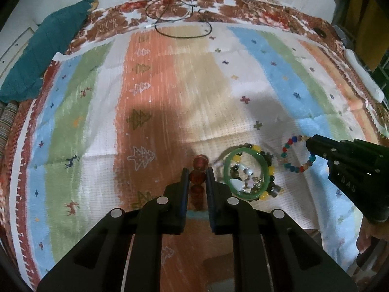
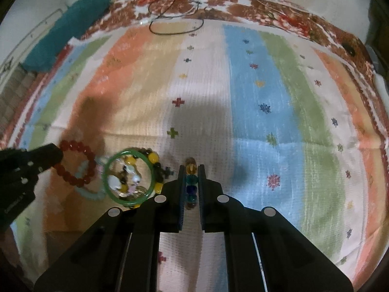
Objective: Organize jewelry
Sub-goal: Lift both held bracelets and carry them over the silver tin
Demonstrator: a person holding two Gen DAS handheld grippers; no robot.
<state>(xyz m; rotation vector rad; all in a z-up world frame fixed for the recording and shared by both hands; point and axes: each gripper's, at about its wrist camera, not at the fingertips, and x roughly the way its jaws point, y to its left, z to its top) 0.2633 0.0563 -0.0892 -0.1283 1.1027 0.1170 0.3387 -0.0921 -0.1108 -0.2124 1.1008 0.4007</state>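
Left wrist view shows our left gripper (image 1: 197, 174) clamping the red bracelet (image 1: 199, 170) and our right gripper (image 2: 191, 171) the multicolour bracelet (image 2: 191, 182), both apparently lifted, while the green bangle (image 1: 245, 172) pile awaits sorting.

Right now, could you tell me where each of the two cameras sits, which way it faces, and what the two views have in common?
Left wrist: rides the left gripper, looking steeply down at the striped cloth; its fingers clamp a red bead bracelet; the right gripper enters at right.
Right wrist: rides the right gripper, facing steeply down; its fingers clamp a multicoloured bead bracelet; the left gripper enters at left.
Shared: the green bangle, both bracelets, the cloth, a teal cloth.
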